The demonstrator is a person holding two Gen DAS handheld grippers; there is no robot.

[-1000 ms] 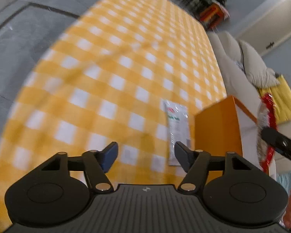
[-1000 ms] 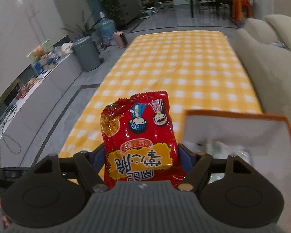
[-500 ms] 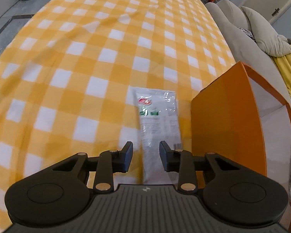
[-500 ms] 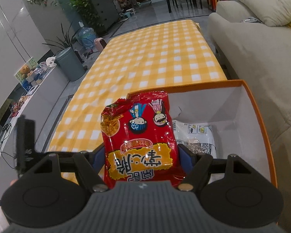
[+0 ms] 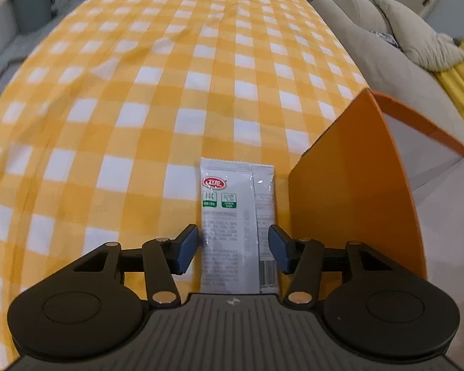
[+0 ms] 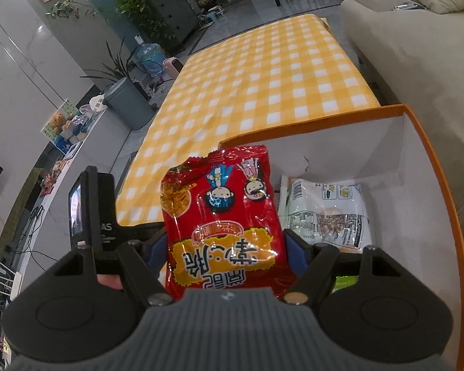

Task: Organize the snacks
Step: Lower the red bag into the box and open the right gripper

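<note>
The red snack bag (image 6: pixel 222 219) carries two cartoon children's heads at its top and large Chinese characters on a yellow band, seen upside down from the right wrist camera. The right gripper (image 6: pixel 224 247) pinches this bag from both sides, its jaws set wide against the bag's width, and holds it just above the open orange box (image 6: pixel 442 191). Ahead and to the right of that gripper, a pale packet (image 6: pixel 324 210) with a barcode and fine print lies on the box's white floor.

The grey sachet (image 5: pixel 236 216) bears a red oval logo, two green squares and rows of small print too fine to read, with a barcode at its near right corner. It lies flat on the yellow checked desk (image 5: pixel 170 77), directly ahead of the left gripper (image 5: pixel 233 247). Its jaws have just been opening; they stand apart on either side of the sachet, the pads not pressing on it. The orange box wall stands just right of it.
</note>
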